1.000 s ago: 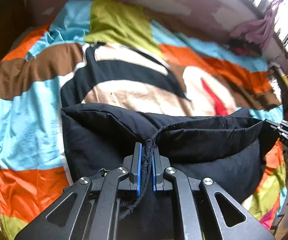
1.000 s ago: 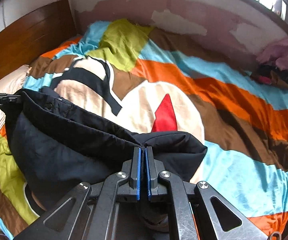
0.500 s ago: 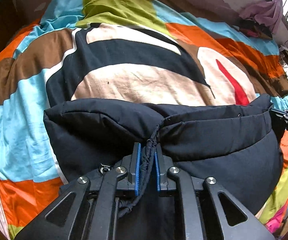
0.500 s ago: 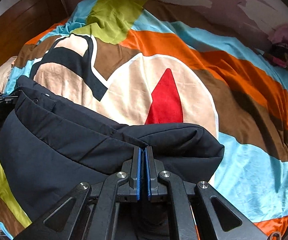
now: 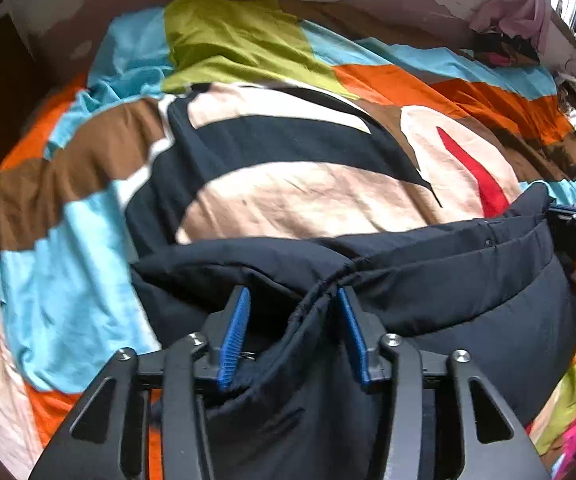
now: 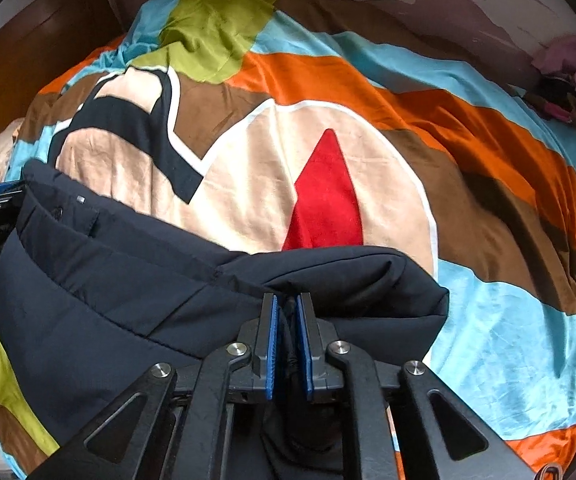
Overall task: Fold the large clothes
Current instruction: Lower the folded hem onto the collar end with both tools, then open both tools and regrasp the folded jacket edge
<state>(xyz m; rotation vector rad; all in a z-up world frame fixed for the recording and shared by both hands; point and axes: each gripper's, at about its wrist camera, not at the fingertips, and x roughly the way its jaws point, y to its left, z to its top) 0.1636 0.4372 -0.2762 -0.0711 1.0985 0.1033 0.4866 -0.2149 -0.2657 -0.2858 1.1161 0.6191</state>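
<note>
On the left side, the left gripper has its blue-padded tongs spread apart, with a gathered, corded seam of the dark padded jacket lying loose in the gap nearer the right pad; nothing is pinched there. The jacket itself is draped over the near part of the bed, on the multicoloured bedspread, its folded upper edge running from one gripper across to the other, and its lower part hanging out of view beneath the cameras. On the right side, the right gripper has its tongs nearly together with a narrow gap in which a thin bunch of the jacket sits; they look lightly pinched on that fabric, though how firmly is hard to tell. Judging from this, the step in hand is setting the folded edge down and letting go, the left side being already free. The next move probably calls for the right tongs to part as well, then for both grippers to draw back without dragging the seam, and to find fresh holds for the following fold.
</note>
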